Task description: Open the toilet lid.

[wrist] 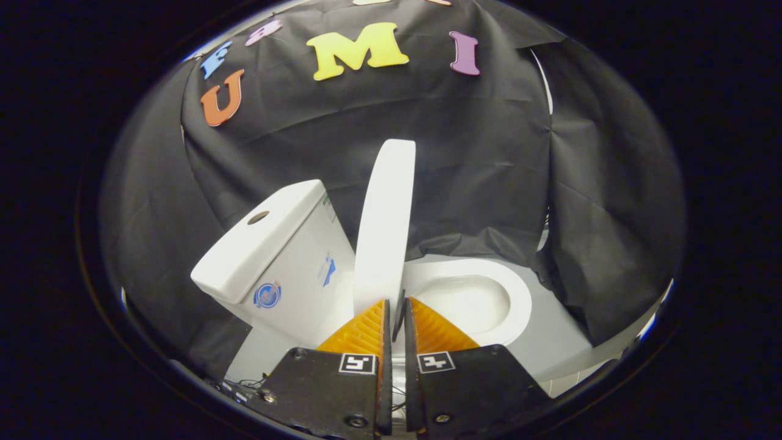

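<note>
Gripper view: the toilet lid (386, 226) stands nearly upright, rising at twelve o'clock from the fingers. The gripper (396, 311) is clenched on the lid's lower edge, a finger pressing each side. So the lift looks almost finished; what's left, I'd judge, is tipping it to rest and letting go. At ten o'clock, the cistern (278, 250) sits just behind the lid, its natural backstop. At two o'clock, the open bowl and seat (482, 299). Nothing appears to stand in the way.
</note>
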A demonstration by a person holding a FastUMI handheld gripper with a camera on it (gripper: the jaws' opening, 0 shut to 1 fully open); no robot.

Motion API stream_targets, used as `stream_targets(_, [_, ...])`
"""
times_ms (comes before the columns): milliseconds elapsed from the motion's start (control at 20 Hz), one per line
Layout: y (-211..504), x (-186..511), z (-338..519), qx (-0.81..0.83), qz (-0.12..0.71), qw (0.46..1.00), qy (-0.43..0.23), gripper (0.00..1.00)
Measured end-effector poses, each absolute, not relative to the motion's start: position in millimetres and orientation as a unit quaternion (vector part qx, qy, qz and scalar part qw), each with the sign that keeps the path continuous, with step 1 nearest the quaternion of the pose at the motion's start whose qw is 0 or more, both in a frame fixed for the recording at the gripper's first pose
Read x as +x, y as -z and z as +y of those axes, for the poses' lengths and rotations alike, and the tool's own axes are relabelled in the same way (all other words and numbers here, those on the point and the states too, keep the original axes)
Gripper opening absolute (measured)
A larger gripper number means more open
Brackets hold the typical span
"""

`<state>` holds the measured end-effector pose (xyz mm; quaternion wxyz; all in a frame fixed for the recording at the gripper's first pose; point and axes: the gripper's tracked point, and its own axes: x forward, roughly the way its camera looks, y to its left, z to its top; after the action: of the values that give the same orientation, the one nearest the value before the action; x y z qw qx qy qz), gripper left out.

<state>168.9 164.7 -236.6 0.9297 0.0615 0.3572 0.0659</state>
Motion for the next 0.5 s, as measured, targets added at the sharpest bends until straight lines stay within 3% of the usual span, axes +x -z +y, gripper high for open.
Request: stream_targets(500, [236.7,169.8,169.0,0.047,0.353,0.931,-0.085,0.12])
